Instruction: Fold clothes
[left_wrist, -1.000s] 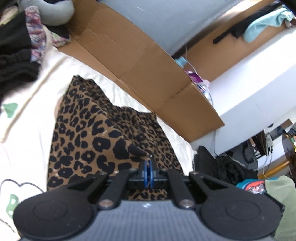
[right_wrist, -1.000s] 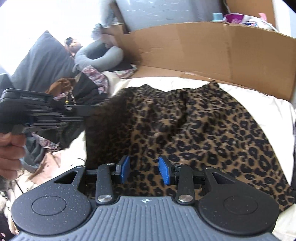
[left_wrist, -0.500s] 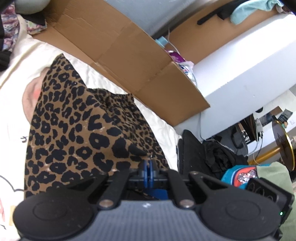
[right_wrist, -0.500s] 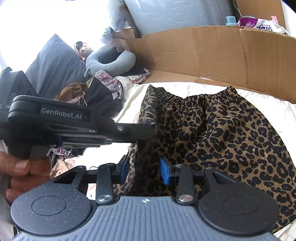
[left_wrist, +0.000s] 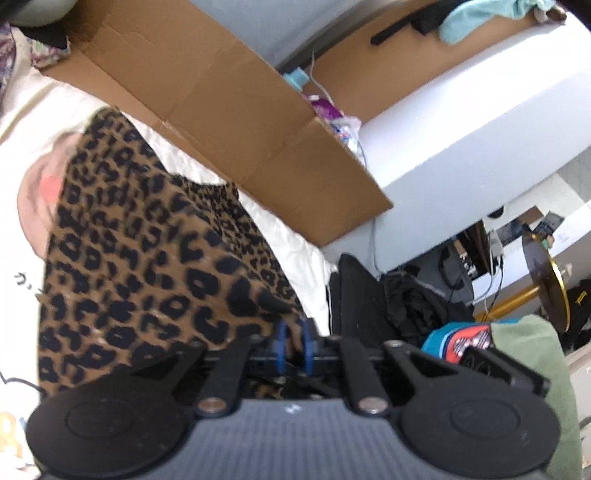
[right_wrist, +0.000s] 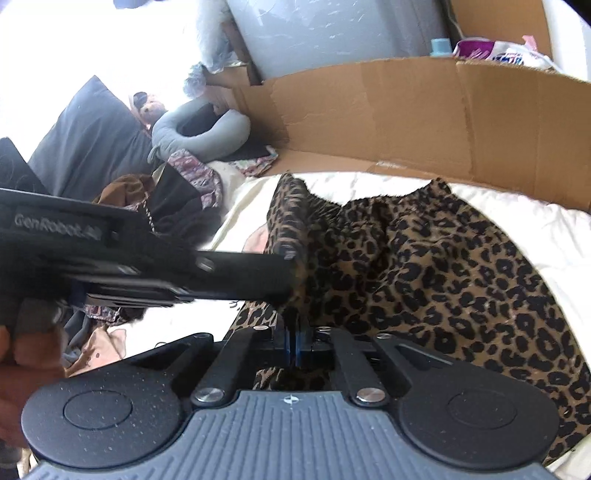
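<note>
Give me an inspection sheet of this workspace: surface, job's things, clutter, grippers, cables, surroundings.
Surface: white bedding.
Job's things: leopard-print garment, one side lifted and folded over.
Clutter: heap of clothes, grey neck pillow.
Grippers: left gripper, fingers just opening, fabric between them; right gripper just closed, shut on the garment's near edge.
Cables: white cable beside the bed.
Surroundings: cardboard sheet behind the bed, white furniture.

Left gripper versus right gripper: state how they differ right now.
Jaws: the left gripper's stand apart, just opened; the right gripper's are shut, just closed. Grip: the left gripper has the leopard-print skirt loose in its gap; the right gripper pinches its edge. Both are at the same skirt.
</note>
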